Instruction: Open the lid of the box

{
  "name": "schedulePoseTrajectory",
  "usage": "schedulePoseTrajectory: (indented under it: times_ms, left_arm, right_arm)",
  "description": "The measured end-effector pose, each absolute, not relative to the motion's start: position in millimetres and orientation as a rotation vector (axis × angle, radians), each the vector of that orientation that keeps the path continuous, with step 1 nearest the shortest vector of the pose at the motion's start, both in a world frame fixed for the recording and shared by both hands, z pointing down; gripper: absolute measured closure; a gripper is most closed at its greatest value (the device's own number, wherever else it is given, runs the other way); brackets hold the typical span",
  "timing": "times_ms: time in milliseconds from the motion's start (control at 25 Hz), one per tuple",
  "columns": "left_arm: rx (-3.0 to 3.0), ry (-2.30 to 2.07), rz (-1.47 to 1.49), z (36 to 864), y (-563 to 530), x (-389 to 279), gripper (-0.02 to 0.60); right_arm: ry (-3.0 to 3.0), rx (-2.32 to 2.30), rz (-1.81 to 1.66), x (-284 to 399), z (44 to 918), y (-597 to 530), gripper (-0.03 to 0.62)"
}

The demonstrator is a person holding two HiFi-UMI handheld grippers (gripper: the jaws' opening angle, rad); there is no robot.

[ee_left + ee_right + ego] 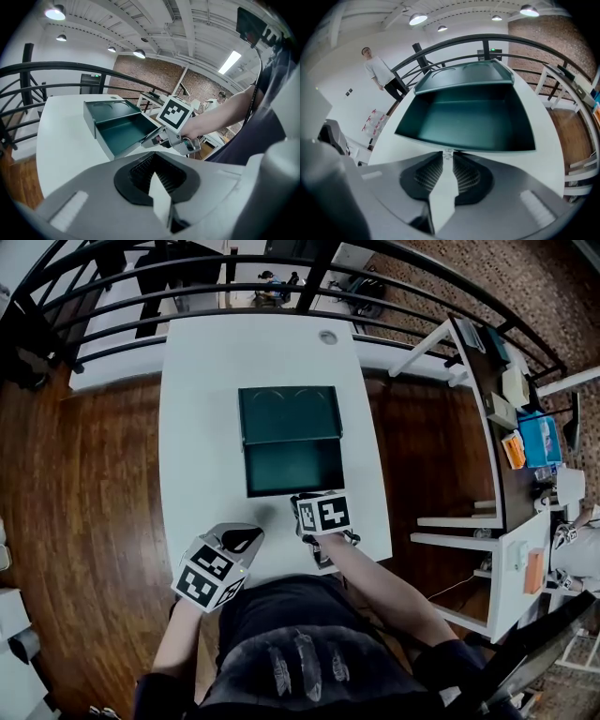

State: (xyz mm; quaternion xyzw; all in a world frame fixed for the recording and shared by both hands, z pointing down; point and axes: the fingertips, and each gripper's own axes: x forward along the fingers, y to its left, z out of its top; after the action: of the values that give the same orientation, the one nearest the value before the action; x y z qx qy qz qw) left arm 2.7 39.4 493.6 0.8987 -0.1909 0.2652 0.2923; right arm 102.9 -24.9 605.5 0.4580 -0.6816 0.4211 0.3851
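The dark green box [293, 468] sits open in the middle of the head view, on the white table [202, 427], its inside bare. Its lid [289, 413] is swung fully back and lies just above the box in the frame, joined to it along the rear edge, hollow side up. In the right gripper view the box fills the centre and the lid stands behind it toward the top. The right gripper [298, 502] is just below the box's lower right corner in the head view; its tips come right up to the front wall, and its jaws stand a narrow slit apart, with white table showing through and nothing clamped between the pads. The left gripper [251, 534] hangs lower left of the box, over the table's near edge and apart from the box; its jaws are brought together with nothing between them. A black railing [187, 277] curves across the top of the frame, wooden floor [84, 474] lies on either side of the table, and a person [377, 68] stands at the upper left of the right gripper view.
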Motion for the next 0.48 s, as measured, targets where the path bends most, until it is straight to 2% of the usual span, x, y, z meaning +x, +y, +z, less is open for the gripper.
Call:
schedulePoseTrajectory:
  times_ms: [480]
  left_arm:
    - [2.405,-0.507,0.721,492,45,4,0.568]
  right_arm:
    - [-1.807,1.149,1.063,106,604,-15,0.516]
